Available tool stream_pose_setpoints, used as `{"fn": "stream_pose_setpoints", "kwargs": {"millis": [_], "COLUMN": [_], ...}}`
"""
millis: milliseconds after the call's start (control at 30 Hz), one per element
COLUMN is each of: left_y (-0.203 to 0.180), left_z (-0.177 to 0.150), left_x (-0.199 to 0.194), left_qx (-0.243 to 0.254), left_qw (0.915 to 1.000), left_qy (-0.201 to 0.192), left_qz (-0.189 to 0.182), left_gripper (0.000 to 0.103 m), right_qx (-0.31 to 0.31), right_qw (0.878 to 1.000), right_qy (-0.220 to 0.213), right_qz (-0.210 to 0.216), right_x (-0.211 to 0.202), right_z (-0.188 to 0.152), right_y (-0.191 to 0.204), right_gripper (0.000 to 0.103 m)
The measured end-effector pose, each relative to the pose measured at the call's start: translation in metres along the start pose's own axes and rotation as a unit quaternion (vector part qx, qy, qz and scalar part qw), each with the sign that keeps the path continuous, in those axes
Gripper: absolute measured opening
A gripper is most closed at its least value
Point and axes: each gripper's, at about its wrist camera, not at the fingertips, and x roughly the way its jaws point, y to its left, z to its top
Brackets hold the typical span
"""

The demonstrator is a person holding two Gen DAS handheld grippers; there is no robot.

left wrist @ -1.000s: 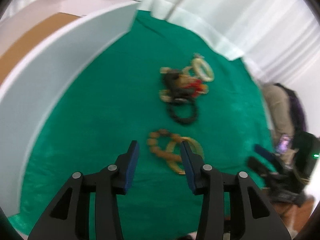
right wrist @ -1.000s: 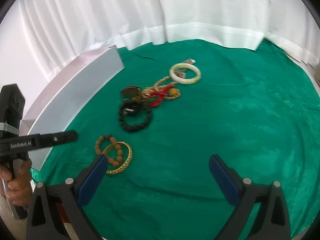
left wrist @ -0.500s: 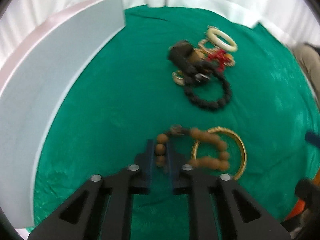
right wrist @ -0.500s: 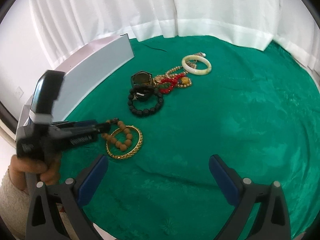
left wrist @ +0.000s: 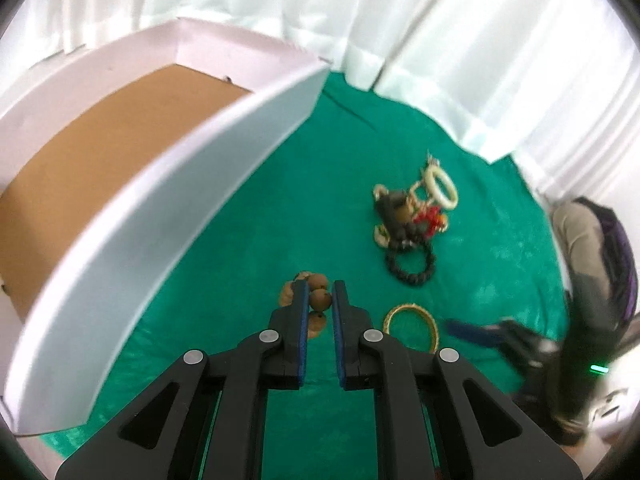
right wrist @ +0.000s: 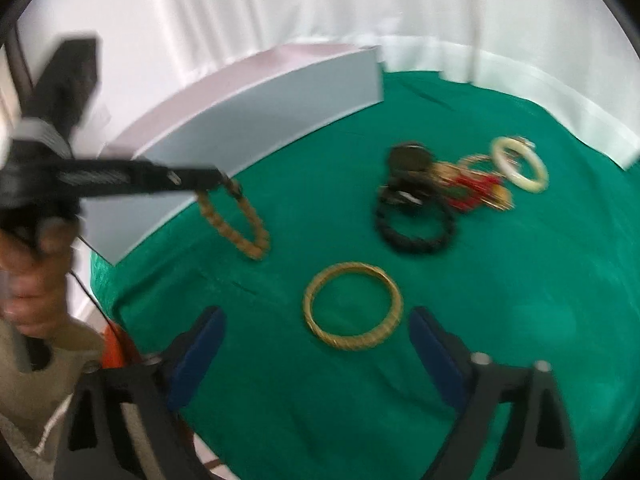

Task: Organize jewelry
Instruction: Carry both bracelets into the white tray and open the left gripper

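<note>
- Centrally, the left gripper (left wrist: 320,296) has its jaws nearly closed, pinching the wooden bead bracelet (left wrist: 318,300) between the blue pads.
- From the right wrist view, that bracelet (right wrist: 236,220) hangs as a loop from the left gripper's tip (right wrist: 216,176), lifted off the green cloth (right wrist: 520,320) and just beside the white box wall (right wrist: 280,120).
- Right gripper (right wrist: 316,340): jaws wide apart, holding nothing, with the gold bangle (right wrist: 352,304) lying flat on the cloth between and just ahead of the fingertips.
- In the left wrist view, the gold bangle (left wrist: 410,324) lies at 3 o'clock from the left gripper's tip, near it but apart.
- Black bead bracelet (left wrist: 410,266): at 1 o'clock from the left tip, flat on the cloth; in the right wrist view (right wrist: 416,224) at 1 o'clock from the bangle.
- Beyond it, a tangled pile holds a dark watch (right wrist: 410,158), red beads (right wrist: 476,188) and gold chain pieces; the details are blurred.
- White bangle (right wrist: 520,164): at the far end of the pile, touching it.
- Box (left wrist: 160,184): at 10 o'clock from the left gripper, open, with a brown cardboard floor (left wrist: 100,140).
- White curtain (left wrist: 440,40): behind the cloth.
</note>
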Motion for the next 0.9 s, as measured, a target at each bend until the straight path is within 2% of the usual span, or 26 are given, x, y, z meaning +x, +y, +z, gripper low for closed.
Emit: {"fn": "stream_pose_setpoints", "kwargs": {"millis": [33,100,133,200,300,400,500,600,767,900], "left_y": [0.001,0.006,0.007,0.011,0.017,0.026,0.043,0.066,0.119,0.161], "left_z": [0.001,0.002,0.003,0.006,0.016,0.03,0.049,0.064,0.075,0.068], "left_x": [-0.004,-0.015,-0.019,-0.033,-0.06,-0.094,-0.127,-0.145,-0.129,-0.09], "left_qx": [-0.004,-0.008,-0.01,-0.015,-0.027,-0.034,-0.042,-0.051,-0.079,-0.101], "left_qw": [1.0,0.9999,0.9998,0.9995,0.9983,0.9961,0.9929,0.9884,0.9834,0.9798], "left_qy": [-0.004,-0.013,-0.018,-0.028,-0.049,-0.081,-0.112,-0.137,-0.125,-0.086], "left_qz": [-0.001,-0.002,-0.001,-0.004,-0.014,-0.01,0.0,0.041,0.104,0.149], "left_gripper": [0.009,0.009,0.009,0.009,0.009,0.009,0.009,0.009,0.009,0.009], "right_qx": [-0.002,0.002,-0.002,-0.021,-0.008,0.004,-0.005,-0.029,-0.06,-0.073], "right_qw": [1.0,0.998,0.998,0.997,0.997,0.998,0.998,0.994,0.987,0.987], "right_qy": [0.02,0.065,0.067,0.08,0.071,0.045,0.005,-0.033,-0.064,-0.042], "right_qz": [0.002,0.008,0.001,-0.004,0.011,0.038,0.066,0.099,0.135,0.136], "right_x": [0.01,0.03,0.033,0.035,0.022,0.0,-0.026,-0.039,-0.025,0.028], "right_z": [0.003,0.006,0.006,0.009,0.017,0.037,0.073,0.126,0.195,0.228], "right_y": [0.0,-0.002,-0.001,0.003,0.001,0.004,0.019,0.043,0.089,0.116], "right_gripper": [0.065,0.041,0.038,0.005,0.006,0.006,0.006,0.006,0.006,0.006]}}
